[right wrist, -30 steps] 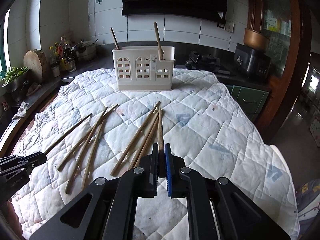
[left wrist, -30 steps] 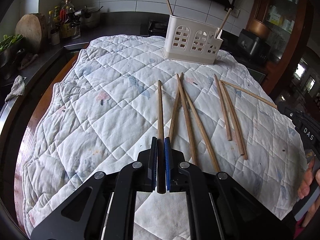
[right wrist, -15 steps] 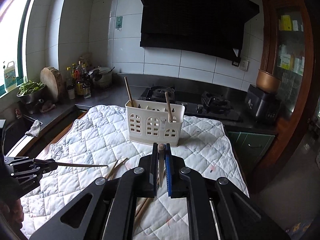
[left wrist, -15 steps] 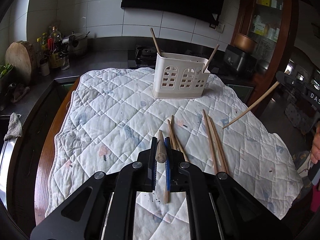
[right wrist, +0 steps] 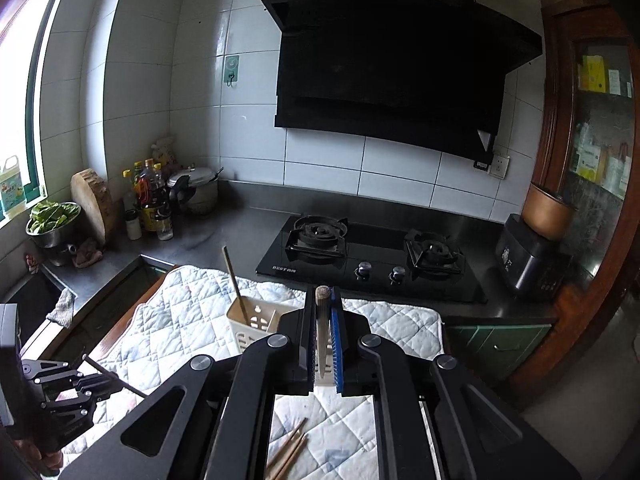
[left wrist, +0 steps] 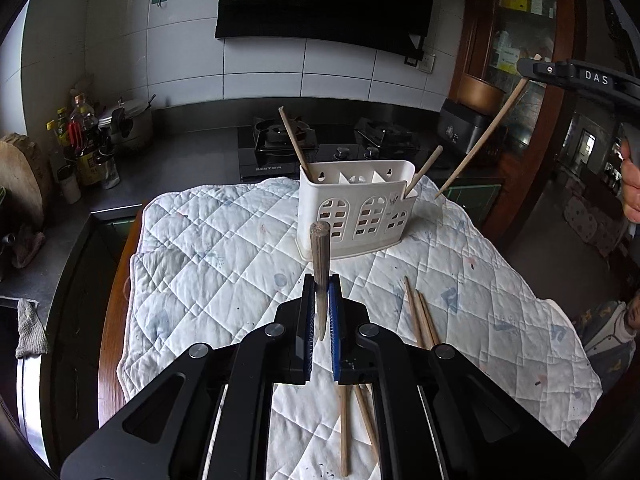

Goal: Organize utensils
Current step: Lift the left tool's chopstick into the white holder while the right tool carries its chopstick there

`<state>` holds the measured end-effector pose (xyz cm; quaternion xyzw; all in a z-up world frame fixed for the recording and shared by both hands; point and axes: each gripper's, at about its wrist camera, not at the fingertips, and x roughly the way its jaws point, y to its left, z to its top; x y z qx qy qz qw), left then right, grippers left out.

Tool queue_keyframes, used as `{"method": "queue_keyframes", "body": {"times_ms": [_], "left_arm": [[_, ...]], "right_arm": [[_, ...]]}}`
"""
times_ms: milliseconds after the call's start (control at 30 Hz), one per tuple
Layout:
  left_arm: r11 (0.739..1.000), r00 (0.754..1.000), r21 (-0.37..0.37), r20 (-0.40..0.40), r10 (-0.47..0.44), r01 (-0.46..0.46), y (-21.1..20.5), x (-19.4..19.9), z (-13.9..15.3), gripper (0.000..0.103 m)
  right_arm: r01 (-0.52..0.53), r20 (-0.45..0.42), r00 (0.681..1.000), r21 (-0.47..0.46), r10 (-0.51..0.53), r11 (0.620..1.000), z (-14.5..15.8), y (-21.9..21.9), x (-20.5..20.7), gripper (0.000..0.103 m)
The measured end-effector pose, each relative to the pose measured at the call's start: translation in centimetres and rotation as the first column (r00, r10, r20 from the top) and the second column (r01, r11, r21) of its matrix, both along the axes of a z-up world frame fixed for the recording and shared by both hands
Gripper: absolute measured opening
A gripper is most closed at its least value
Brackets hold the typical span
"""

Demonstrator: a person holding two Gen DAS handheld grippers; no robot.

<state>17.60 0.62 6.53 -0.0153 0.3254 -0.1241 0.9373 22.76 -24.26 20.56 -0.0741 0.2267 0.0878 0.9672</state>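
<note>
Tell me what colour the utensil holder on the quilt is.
White, with arched cut-out windows; the utensil holder shows best in the left wrist view.

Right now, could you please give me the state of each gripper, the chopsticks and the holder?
Left gripper: shut on a chopstick, lifted off the quilt.
Right gripper: shut on another chopstick, raised above the holder.
Holder: upright on the quilt, two chopsticks leaning inside.
Loose chopsticks: lying flat on the quilt.
</note>
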Motion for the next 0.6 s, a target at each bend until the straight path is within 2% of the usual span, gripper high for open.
{"method": "queue_keyframes", "body": {"times_ms": [100,233,467,600], "left_arm": [[1.000,1.000,0.003,0.010,0.004,-0.004,0.0,1.4,1.4,0.005],[1.000,0.999,-0.009,0.041,0.005,-0.005,0.1,3.1,3.9,0.005],[0.999,0.983,-0.041,0.183,0.013,-0.006,-0.5,5.7,10.5,0.005],[0.998,0.971,-0.056,0.236,0.037,-0.025,-1.4,8.5,12.3,0.005]], "right_arm": [[0.027,-0.019,0.999,0.004,-0.027,1.000,-0.1,0.2,3.1,0.006],[0.042,-0.062,0.997,-0.011,-0.043,0.999,-2.0,0.6,6.7,0.006],[0.041,-0.128,0.991,-0.006,-0.041,0.999,-5.1,0.6,10.2,0.006],[0.044,-0.135,0.990,-0.017,-0.046,0.999,-6.1,0.8,10.8,0.006]]}}
